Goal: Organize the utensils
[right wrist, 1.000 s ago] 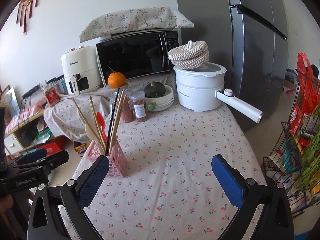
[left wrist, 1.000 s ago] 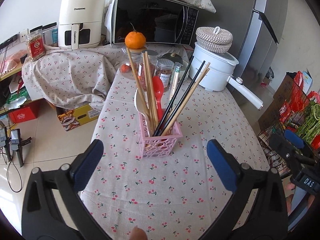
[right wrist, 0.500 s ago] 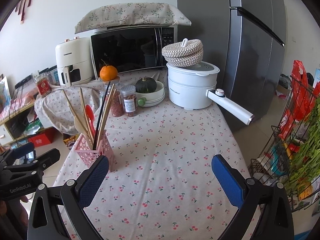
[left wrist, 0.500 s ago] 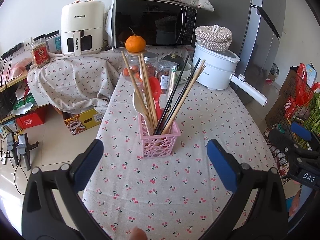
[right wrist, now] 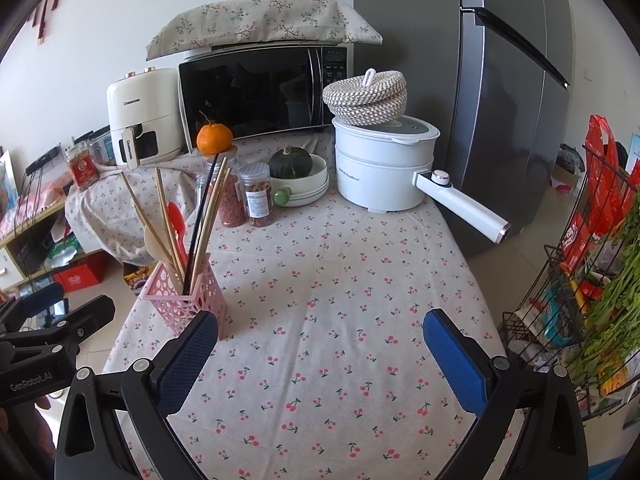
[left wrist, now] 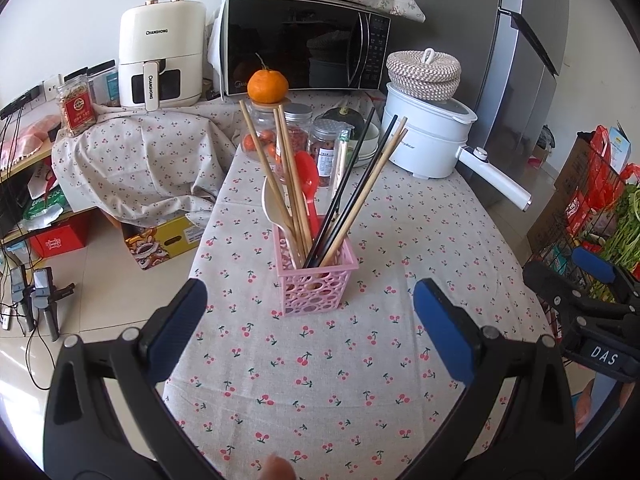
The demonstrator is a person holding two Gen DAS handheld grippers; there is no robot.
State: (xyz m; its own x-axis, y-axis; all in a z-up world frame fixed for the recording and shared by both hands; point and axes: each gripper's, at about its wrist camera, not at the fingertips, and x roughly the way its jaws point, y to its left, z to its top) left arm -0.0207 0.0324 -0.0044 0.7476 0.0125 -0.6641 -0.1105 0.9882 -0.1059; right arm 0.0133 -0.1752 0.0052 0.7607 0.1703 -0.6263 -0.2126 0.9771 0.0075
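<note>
I see the table [left wrist: 420,216], covered by a cherry-print cloth, filling both wrist views, with a white electric pot [right wrist: 382,168] and a microwave [right wrist: 260,92] at its far end. The pink utensil basket [left wrist: 316,278] stands upright on the cloth, nearer the table's left edge. It holds wooden chopsticks [left wrist: 280,168] leaning left, black chopsticks [left wrist: 344,196] leaning right, a red spoon [left wrist: 309,176] and a cream spoon [left wrist: 276,208]. My left gripper [left wrist: 310,320] is spread wide and grasps nothing; the basket sits centred just beyond the gap between its blue pads [left wrist: 182,320], not touching either. My right gripper [right wrist: 320,352] is likewise released and empty, hovering over bare cloth; the basket [right wrist: 188,294] lies ahead and to its left, just behind the left pad [right wrist: 188,364]. Each gripper appears at the edge of the other's view.
</note>
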